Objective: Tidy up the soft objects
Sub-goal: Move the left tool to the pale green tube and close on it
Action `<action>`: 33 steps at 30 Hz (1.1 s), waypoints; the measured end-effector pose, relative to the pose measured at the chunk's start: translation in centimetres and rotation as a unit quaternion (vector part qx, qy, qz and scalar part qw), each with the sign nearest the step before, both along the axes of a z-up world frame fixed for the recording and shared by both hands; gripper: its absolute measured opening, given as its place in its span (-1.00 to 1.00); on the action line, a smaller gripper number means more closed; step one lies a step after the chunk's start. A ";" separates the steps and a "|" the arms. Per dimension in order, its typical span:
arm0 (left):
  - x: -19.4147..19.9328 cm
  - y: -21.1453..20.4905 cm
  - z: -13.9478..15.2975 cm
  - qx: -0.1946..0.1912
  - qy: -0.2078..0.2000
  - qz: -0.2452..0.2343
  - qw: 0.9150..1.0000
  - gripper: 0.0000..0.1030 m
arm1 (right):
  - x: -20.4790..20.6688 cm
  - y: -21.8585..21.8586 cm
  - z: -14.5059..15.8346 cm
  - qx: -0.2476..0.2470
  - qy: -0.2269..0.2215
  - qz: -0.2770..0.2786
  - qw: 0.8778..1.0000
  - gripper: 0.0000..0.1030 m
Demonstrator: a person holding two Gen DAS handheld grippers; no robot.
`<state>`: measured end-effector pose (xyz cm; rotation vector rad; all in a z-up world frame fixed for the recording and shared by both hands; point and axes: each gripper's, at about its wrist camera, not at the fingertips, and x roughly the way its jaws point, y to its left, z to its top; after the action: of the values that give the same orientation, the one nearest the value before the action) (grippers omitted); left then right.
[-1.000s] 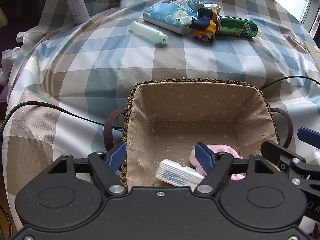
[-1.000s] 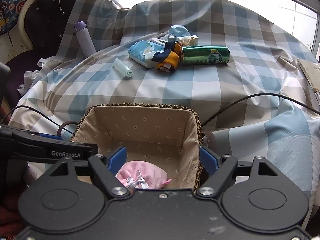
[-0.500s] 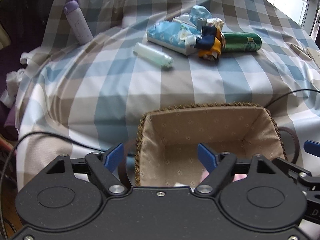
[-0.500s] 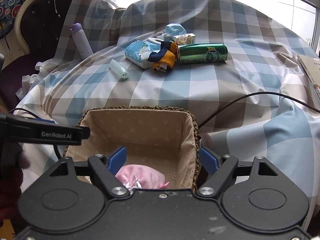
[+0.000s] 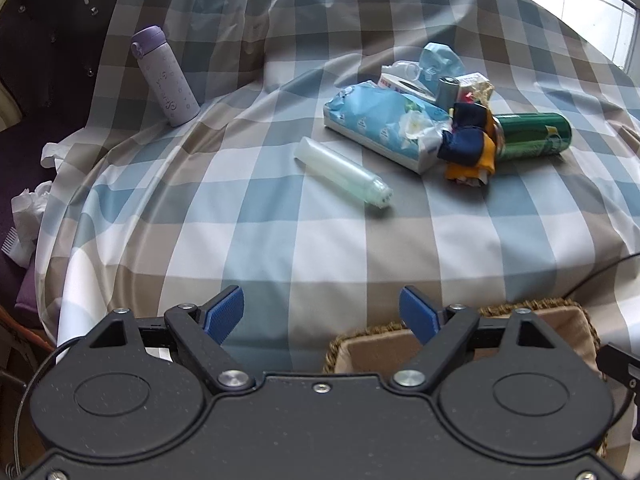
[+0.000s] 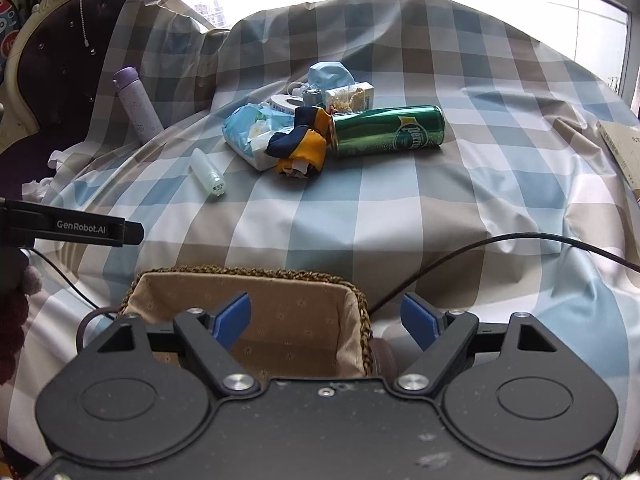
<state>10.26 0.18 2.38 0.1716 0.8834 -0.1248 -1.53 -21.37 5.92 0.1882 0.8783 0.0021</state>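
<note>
Blue, tan and white checked cloth [image 6: 400, 216] draped over the counter beneath a bright window. Woven, fabric-lined basket [image 6: 256, 292] at bottom centre. Navy-and-yellow crumpled cloth [image 6: 298, 146] mid-frame, against a green can [image 6: 388, 130]. Left tongs [image 5: 322, 314] and right tongs [image 6: 326, 318] spread, just widened, empty.

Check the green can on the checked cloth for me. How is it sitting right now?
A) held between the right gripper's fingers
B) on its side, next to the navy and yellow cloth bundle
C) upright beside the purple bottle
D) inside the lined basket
B: the green can lies on its side, its end against the navy and yellow cloth bundle, far from the basket.
</note>
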 end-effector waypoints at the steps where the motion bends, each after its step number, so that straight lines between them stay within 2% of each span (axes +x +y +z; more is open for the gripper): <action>1: 0.5 0.1 0.0 -0.001 0.002 0.002 1.000 0.60 | 0.6 -0.1 -0.1 0.005 0.003 -0.002 1.000 0.59; 4: 2.1 0.2 0.0 -0.003 0.005 0.007 1.000 0.60 | 2.0 -0.4 -0.5 0.014 0.007 -0.004 1.000 0.60; 17: 8.7 -0.8 -2.0 0.010 0.033 0.006 0.999 0.61 | 8.2 -1.2 -1.7 -0.011 -0.004 -0.006 1.000 0.64; 23: 11.9 -0.7 -2.9 -0.021 0.051 0.013 0.998 0.61 | 11.5 -1.6 -2.2 -0.023 -0.009 -0.003 1.000 0.65; 27: 13.4 -1.2 -2.8 -0.026 0.042 0.006 0.999 0.61 | 13.7 -1.3 -2.3 -0.038 -0.017 0.006 0.999 0.65; 33: 15.4 -1.7 -3.2 -0.043 0.037 0.009 0.998 0.68 | 15.2 -0.8 -2.8 -0.031 -0.021 0.017 0.999 0.66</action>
<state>25.66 -1.51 -0.87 0.0795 0.9520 -0.1536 13.66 -22.15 3.07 0.1154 0.8396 0.0115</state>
